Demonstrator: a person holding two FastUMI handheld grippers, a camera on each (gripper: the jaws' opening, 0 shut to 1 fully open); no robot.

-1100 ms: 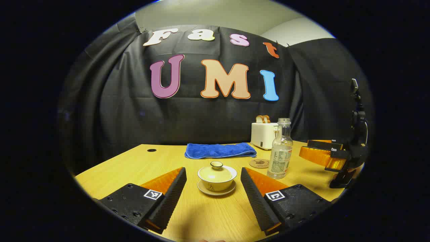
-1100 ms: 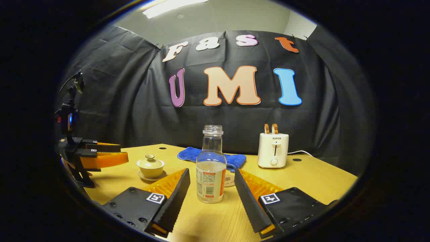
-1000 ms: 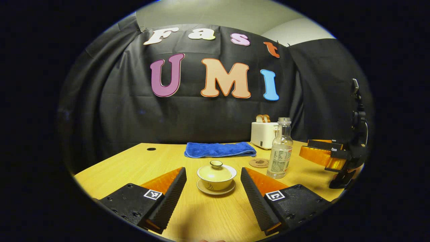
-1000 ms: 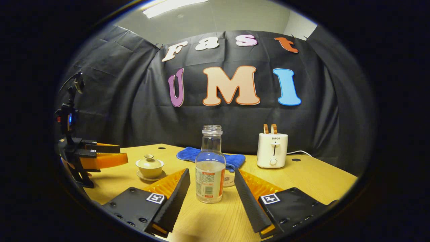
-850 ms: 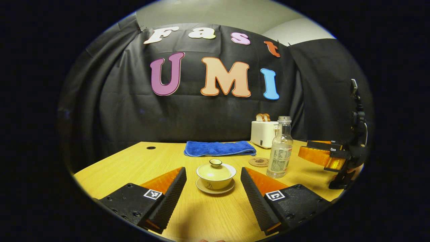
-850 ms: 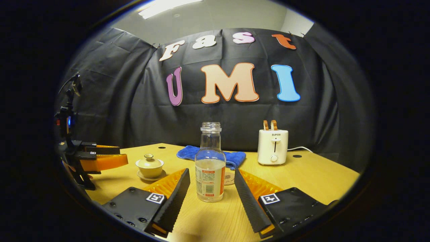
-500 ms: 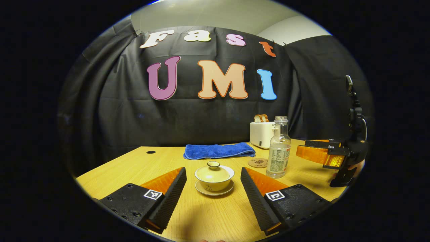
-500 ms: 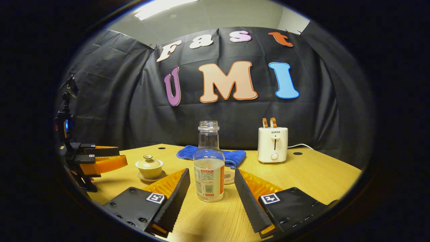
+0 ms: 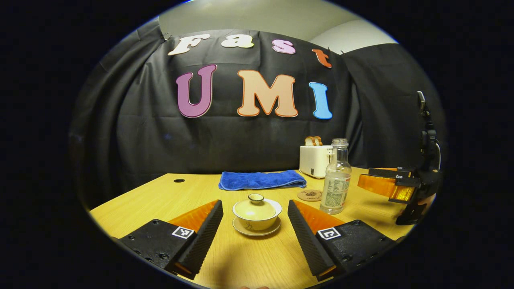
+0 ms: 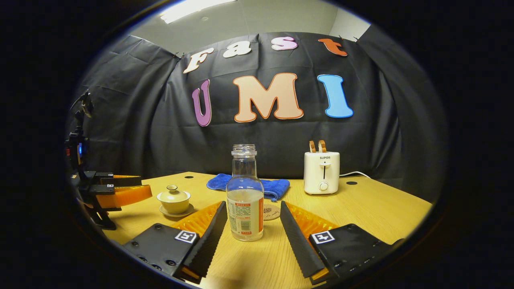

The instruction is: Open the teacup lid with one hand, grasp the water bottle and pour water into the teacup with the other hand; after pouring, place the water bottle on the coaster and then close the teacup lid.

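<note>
Left gripper view: left gripper hovering low over the table, fingers spread wide, touching nothing. Teacup sitting on its saucer just ahead, lined up with the gap between the fingers, apart from both. Lid resting on the cup, knob pointing up. Bottle standing upright to the right of the cup, uncapped, partly filled. Coaster lying flat just left of the bottle and slightly behind it, bare. Blue towel lying folded farther back, toaster standing behind the bottle near the wall. Right gripper showing at the right edge, pointing in toward the bottle, well apart from it; cannot tell its opening from here.

Right gripper view: right gripper sitting low over the table, fingers spread. Bottle standing upright in the gap just ahead of the tips, nearer the left finger; contact with that finger hard to judge, right finger clearly apart. Coaster peeking out behind the bottle to its right. Teacup with lid on, sitting on its saucer to the left. Left gripper showing at the left edge, aimed at the cup, near it but not touching. Towel and toaster sitting farther back.
</note>
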